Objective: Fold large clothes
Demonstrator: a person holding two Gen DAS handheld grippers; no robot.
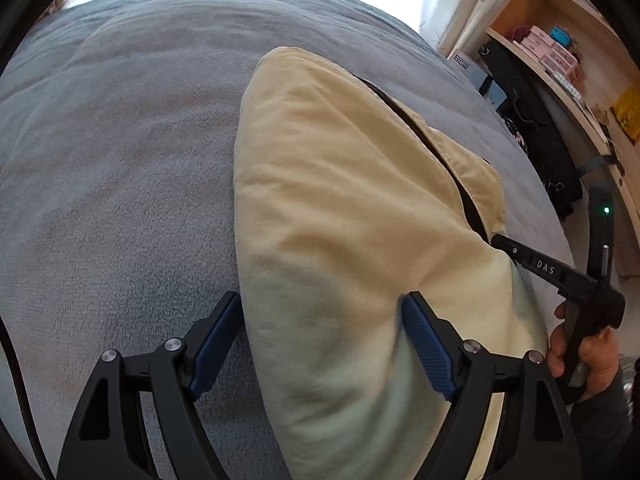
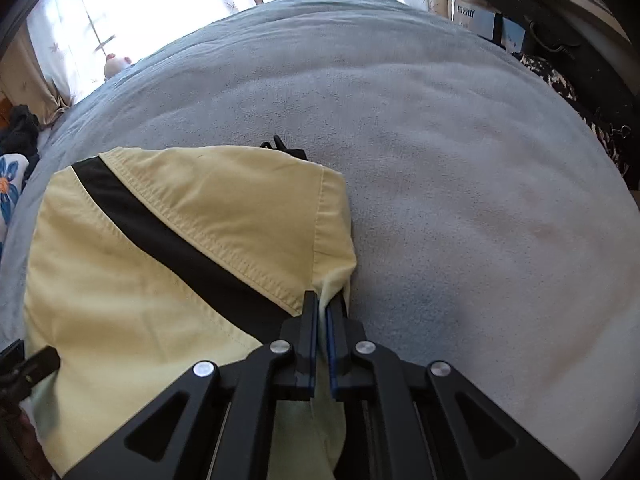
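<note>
One tool point(image 2: 322, 308) on yellow garment point(image 2: 168, 240)

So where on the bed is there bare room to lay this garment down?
Bare grey blanket lies right of the yellow garment, toward the shelves, and beyond it toward the window. More lies left of it by the left claw. The near side is crowded, where the right claw pinches fabric.
</note>
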